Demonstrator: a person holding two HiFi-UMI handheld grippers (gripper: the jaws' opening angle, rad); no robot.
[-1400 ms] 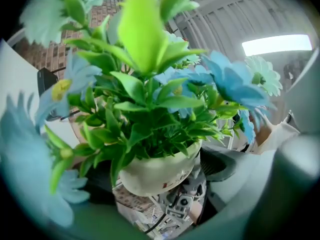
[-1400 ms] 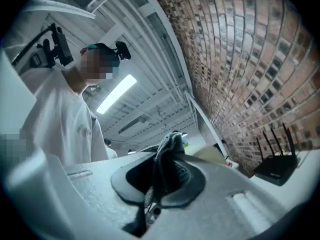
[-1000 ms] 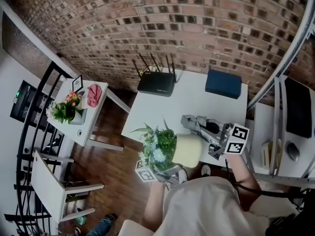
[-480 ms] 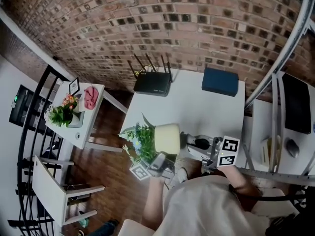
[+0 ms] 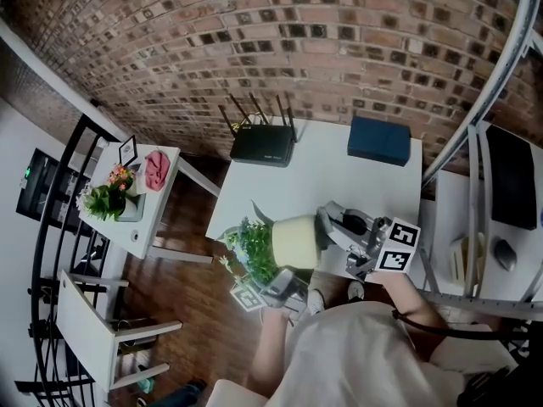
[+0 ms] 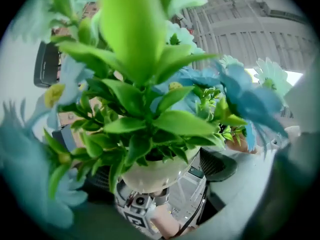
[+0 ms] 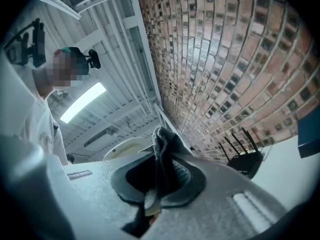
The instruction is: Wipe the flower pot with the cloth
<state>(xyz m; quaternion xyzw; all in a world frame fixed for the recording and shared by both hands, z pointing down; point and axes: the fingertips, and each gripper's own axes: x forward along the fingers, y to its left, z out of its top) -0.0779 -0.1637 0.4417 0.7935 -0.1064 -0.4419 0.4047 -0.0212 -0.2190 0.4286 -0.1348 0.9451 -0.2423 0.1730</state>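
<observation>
A cream flower pot [image 5: 295, 242] with green leaves and pale blue flowers [image 5: 253, 248] hangs tilted on its side above the white table's [image 5: 339, 176] near edge. My left gripper [image 5: 284, 276] carries it from beneath, its jaws buried in foliage. In the left gripper view the leaves fill the frame, with the pot [image 6: 155, 173] behind them. My right gripper [image 5: 333, 219] is shut on a grey cloth [image 5: 323, 216], which touches the pot's base end. The right gripper view shows the cloth [image 7: 162, 144] pinched in the right gripper [image 7: 160, 179], with the pot [image 7: 125, 147] just beyond.
A black router [image 5: 259, 147] and a dark blue box [image 5: 379, 141] sit at the table's far side. A small side table [image 5: 170, 202] at left bears another plant [image 5: 109, 198] and a pink cloth [image 5: 157, 168]. A desk with a mouse [image 5: 503, 261] stands at right.
The pot has shifted left and a little away from me with the left gripper. The right gripper dipped toward me, then came back up to the pot's base end.
</observation>
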